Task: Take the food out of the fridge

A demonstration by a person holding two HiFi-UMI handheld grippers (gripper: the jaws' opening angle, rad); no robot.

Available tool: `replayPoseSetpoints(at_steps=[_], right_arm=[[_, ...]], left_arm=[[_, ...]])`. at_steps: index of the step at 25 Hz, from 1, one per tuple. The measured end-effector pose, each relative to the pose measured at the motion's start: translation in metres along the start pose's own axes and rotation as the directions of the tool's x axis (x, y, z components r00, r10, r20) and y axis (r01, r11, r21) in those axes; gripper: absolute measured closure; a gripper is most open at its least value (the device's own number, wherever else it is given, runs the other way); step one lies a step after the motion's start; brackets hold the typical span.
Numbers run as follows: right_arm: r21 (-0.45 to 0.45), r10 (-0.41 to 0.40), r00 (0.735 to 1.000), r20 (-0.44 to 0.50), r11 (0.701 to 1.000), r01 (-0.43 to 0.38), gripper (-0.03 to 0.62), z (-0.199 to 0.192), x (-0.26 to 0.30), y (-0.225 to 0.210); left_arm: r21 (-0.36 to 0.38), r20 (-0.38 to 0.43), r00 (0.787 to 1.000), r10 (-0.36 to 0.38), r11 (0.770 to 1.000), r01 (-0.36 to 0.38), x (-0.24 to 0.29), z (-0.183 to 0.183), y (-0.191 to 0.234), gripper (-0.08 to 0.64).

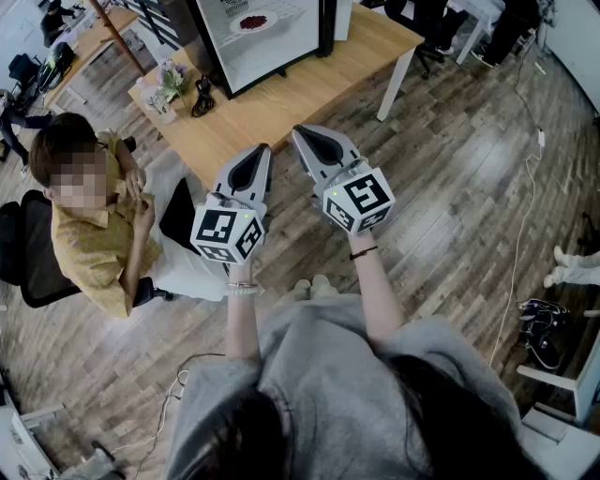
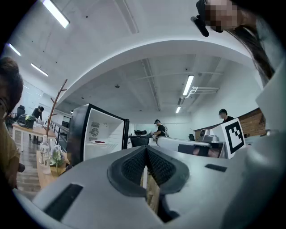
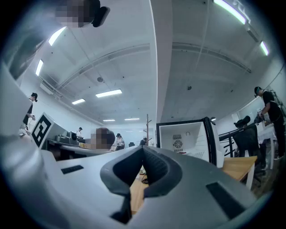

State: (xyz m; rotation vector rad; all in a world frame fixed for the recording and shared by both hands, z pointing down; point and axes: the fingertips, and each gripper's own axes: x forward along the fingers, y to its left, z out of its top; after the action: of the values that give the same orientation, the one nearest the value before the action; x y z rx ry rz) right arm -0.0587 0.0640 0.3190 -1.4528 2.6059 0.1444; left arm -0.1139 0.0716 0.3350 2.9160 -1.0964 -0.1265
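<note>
At the middle of the head view, the left gripper (image 1: 263, 153) and the right gripper (image 1: 301, 132) hang side by side over the wood floor. Each has its grey jaws pressed together with nothing between them. Beyond them is the light wooden table (image 1: 309, 84), well short of reach for now. On its left part stand a small clear vase of pale flowers (image 1: 165, 86) and a black coiled cable (image 1: 202, 96), close to the open black mini fridge with a white interior (image 1: 281, 52) at the top of the frame. The food, a white plate of dark red pieces (image 1: 253, 22), sits on the fridge's shelf.

The likely risks:
- Jaws left closed would push the plate deeper.
- A one-sided pinch on the shallow rim could tip it.
- A wide left approach could knock over the vase or brush the seated person in a yellow shirt (image 1: 89, 230).
</note>
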Motion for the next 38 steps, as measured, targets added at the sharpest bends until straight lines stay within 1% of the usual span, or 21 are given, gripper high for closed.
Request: replayPoseSetpoints(at_steps=[6,13,17,23,28,35,38], right_arm=[[-0.002,0.002,1.0,0.01,1.0,-0.002,0.583,0.003,-0.001,-0.003],[0.013,0.016,1.0,0.006,1.0,-0.016,0.583,0.002,-0.003,-0.008],[0.036,0.03,1.0,-0.004,0.999,-0.03,0.583,-0.003,-0.004,-0.012],[0.092,0.039,0.999,0.007,0.995,-0.04,0.583,-0.008,-0.011,-0.018],[0.124,0.054,0.999,0.004,0.991,-0.054,0.583,-0.017,-0.008,-0.019],[0.15,0.044,0.999,0.002,0.988,-0.044,0.583,-0.023,-0.006,-0.031],[0.147,0.037,0.999,-0.001,0.988,-0.036,0.583,-0.024,-0.004,-0.039]], left_arm=[[0.003,0.001,1.0,-0.008,1.0,0.008,0.004,0.0,-0.005,0.552],[0.003,-0.013,1.0,0.002,1.0,-0.002,0.01,-0.002,-0.011,0.552],[0.0,-0.027,0.999,0.019,1.0,-0.019,0.014,-0.005,-0.013,0.552],[0.005,-0.051,0.998,0.041,0.999,-0.041,0.016,-0.009,-0.02,0.552],[0.002,-0.077,0.995,0.065,0.998,-0.065,0.017,-0.018,-0.014,0.552],[-0.001,-0.101,0.994,0.053,0.999,-0.053,0.03,-0.025,-0.013,0.552],[-0.002,-0.104,0.994,0.046,0.999,-0.046,0.037,-0.028,-0.012,0.552]])
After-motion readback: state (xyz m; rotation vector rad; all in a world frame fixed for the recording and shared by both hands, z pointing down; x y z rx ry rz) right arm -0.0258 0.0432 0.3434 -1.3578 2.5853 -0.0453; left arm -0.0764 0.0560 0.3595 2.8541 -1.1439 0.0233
